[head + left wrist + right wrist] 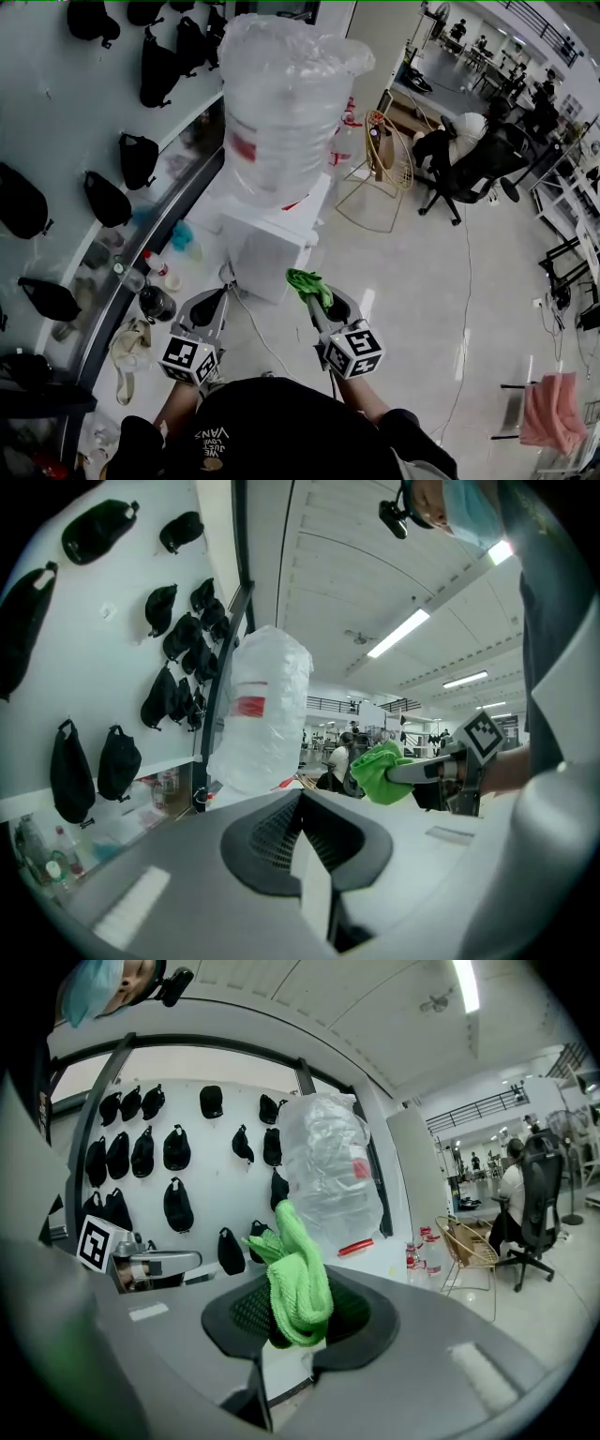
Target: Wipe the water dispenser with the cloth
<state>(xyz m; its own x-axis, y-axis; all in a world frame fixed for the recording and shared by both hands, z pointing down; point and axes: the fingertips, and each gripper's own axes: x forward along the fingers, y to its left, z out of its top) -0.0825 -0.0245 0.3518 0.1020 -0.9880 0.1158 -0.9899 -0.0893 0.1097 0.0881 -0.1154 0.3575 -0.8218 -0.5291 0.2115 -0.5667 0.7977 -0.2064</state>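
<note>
The water dispenser (269,242) is a white box against the wall, topped by a large bottle (286,103) wrapped in clear plastic. My right gripper (313,292) is shut on a bunched green cloth (309,283), held just in front of the dispenser's lower right corner and apart from it. In the right gripper view the cloth (298,1279) sticks up from my right gripper (291,1335), with the bottle (328,1176) behind it. My left gripper (217,298) hangs shut and empty to the left of the dispenser's base. The left gripper view shows the bottle (262,714) and the cloth (384,772).
Black caps and bags (37,202) hang on the white wall at the left, over a ledge with bottles and cups (155,274). A wire chair (384,178) stands right of the dispenser. A person sits in an office chair (469,159) farther back. A cable (258,333) runs over the floor.
</note>
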